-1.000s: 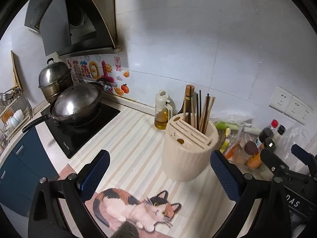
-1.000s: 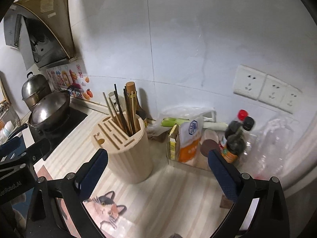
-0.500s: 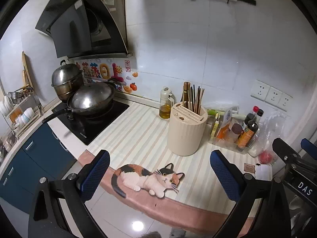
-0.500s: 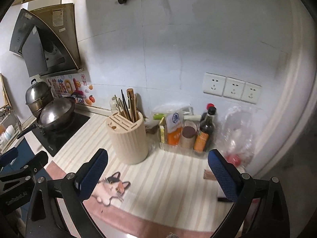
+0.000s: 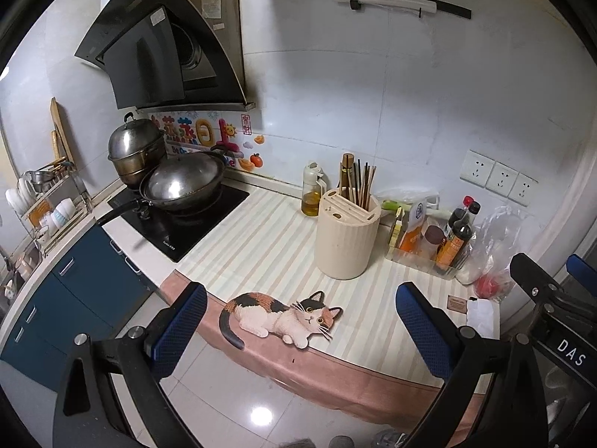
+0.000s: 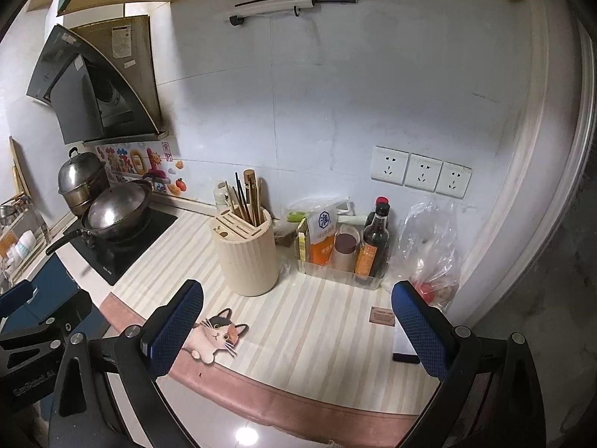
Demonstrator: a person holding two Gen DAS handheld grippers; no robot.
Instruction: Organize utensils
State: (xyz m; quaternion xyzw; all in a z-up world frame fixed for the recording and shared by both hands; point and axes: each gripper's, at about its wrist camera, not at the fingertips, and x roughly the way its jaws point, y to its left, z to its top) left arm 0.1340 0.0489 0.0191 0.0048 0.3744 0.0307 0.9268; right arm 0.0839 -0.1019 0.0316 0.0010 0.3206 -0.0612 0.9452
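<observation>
A cream ribbed utensil holder [image 5: 347, 240] [image 6: 246, 254] stands on the striped counter, with several chopsticks [image 5: 362, 186] [image 6: 246, 199] and a wooden handle upright in it. My left gripper [image 5: 298, 332] hangs open and empty, well back from the counter's front edge. My right gripper [image 6: 296, 330] is also open and empty, off the counter's front edge. Part of the right gripper [image 5: 552, 298] shows at the right of the left wrist view, and the left gripper [image 6: 41, 321] at the left of the right wrist view.
A wok [image 5: 183, 186] and steel pot [image 5: 136, 151] sit on the black hob at left. An oil bottle [image 5: 311, 196] stands behind the holder. A clear tray of sauce bottles [image 6: 347, 246] and a plastic bag [image 6: 433, 246] fill the right corner. A cat mat [image 5: 280, 317] lies on the counter.
Both grippers have pulled back and up from the counter, so the holder looks smaller and farther. Both have stayed open and empty.
</observation>
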